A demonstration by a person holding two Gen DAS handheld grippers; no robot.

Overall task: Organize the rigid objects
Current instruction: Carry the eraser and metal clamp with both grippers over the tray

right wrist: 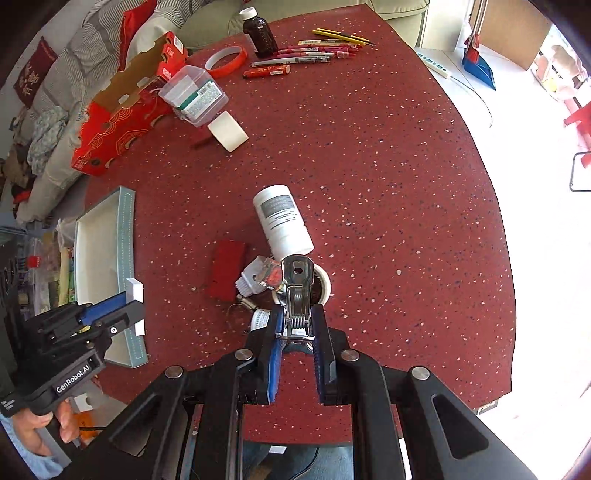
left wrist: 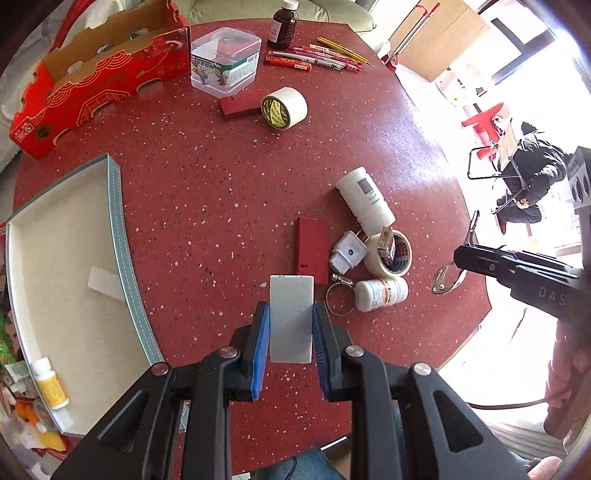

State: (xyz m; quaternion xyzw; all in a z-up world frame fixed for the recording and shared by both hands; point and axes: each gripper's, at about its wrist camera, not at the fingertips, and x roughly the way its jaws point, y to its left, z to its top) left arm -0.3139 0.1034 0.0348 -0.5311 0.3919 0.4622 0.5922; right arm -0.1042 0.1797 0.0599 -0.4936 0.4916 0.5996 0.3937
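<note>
The left gripper (left wrist: pixel 291 321) is clenched on a flat grey-white rectangular block (left wrist: pixel 291 318), blue pads pressing both long edges, the block held above the red speckled table (left wrist: pixel 221 192) at lower centre of the left wrist view. Over on the right wrist view, the right gripper (right wrist: pixel 298 326) has its fingers clamped on a metal spring clip (right wrist: pixel 297 295), the clip's shiny handle sticking up and forward at frame centre.

Just beyond the held block sits the cluster: a red rectangular block (left wrist: pixel 313 248) lying flat, a white plug (left wrist: pixel 347 254) beside it, a roll of masking tape (left wrist: pixel 388 254) with something small tucked in its core, a metal hose clamp (left wrist: pixel 340 293), a small white pill bottle (left wrist: pixel 382 293) on its side, and a larger white bottle (left wrist: pixel 365 201) lying down behind them.

At the left edge of the left wrist view, the pale tray (left wrist: pixel 118 221) with its blue-grey stitched rim holds a white flat piece (left wrist: pixel 105 282) and a small yellow-labelled bottle (left wrist: pixel 50 382).

Up top: a red cardboard box (left wrist: pixel 92 88) at upper left, a clear plastic container (left wrist: pixel 223 61) next to it, another red block (left wrist: pixel 240 107) touching a second tape roll (left wrist: pixel 284 107), a brown glass bottle (left wrist: pixel 284 24), and a row of pens (left wrist: pixel 317 59) to its right.
</note>
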